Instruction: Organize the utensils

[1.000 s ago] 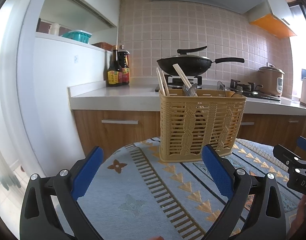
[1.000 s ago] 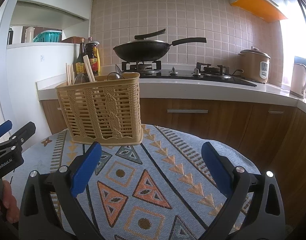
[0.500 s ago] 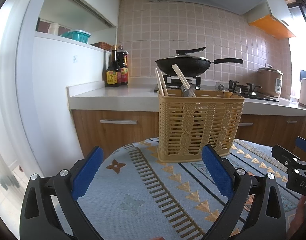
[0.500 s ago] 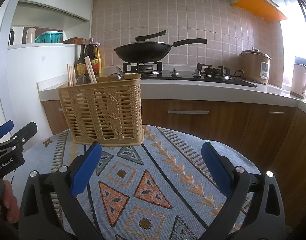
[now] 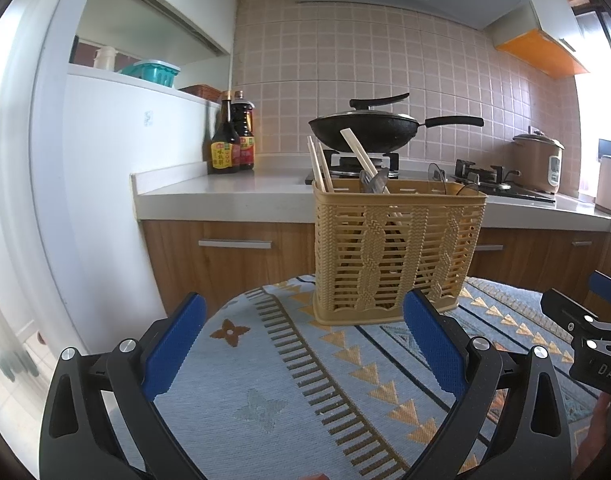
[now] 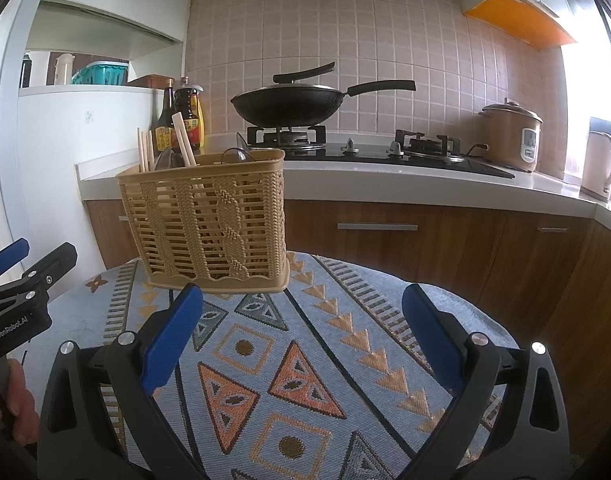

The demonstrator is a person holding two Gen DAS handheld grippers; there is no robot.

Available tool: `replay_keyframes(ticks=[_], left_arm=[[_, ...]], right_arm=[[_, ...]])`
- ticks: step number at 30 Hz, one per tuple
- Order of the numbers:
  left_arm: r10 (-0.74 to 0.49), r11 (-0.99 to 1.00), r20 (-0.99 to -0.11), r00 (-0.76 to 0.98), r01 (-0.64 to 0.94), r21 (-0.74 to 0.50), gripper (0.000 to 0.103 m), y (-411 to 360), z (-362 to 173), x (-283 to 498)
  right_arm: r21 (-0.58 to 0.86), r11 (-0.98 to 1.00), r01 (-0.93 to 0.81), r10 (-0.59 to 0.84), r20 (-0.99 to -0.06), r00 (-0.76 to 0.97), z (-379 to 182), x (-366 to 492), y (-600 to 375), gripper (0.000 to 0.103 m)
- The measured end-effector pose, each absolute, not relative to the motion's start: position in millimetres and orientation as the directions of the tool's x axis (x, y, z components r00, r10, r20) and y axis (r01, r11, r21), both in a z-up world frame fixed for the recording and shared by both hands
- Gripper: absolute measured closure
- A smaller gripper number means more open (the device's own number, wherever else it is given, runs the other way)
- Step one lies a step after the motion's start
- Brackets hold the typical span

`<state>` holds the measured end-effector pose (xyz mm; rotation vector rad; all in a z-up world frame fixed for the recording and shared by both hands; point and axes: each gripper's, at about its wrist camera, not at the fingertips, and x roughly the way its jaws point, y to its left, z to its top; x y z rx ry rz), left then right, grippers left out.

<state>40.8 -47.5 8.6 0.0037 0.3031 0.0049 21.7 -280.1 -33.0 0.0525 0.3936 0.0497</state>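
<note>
Standing in one basket (image 5: pixel 397 256): three chopsticks (image 5: pixel 319 164), both grippers empty.

Right wrist view: basket on patterned cloth, kitchen counter behind.

Right gripper (image 6: pixel 301 320) wide open, nothing between blue pads (image 6: pixel 171 336), hovering over patterned tablecloth (image 6: pixel 305 364). Tan woven utensil basket (image 6: pixel 209 220) upright on cloth, ahead and left of centre, just beyond left pad. Wooden chopsticks (image 6: pixel 184 140) sticking out at basket's left end, one leaning; metal utensil handles (image 6: pixel 233 155) beside them, type unclear. Left gripper (image 6: pixel 23 280) at left edge, fingers of a hand (image 6: pixel 13 404) below it. Behind: black wok (image 6: pixel 287 108) on gas stove (image 6: pixel 361 148), sauce bottles (image 6: pixel 181 116), rice cooker (image 6: pixel 511 136), kettle (image 6: pixel 601 168) at right edge.
</note>
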Motion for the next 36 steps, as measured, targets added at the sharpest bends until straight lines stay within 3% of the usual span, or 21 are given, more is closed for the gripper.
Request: replay_keyframes(ticks=[36], left_arm=[[-0.001, 1.0, -0.297, 0.955, 0.004, 0.01, 0.008, -51.3, 7.8, 39.3]], right_arm=[[0.056, 0.998, -0.038, 0.057, -0.384, 0.922, -33.9, 22.8, -278.2, 0.008]])
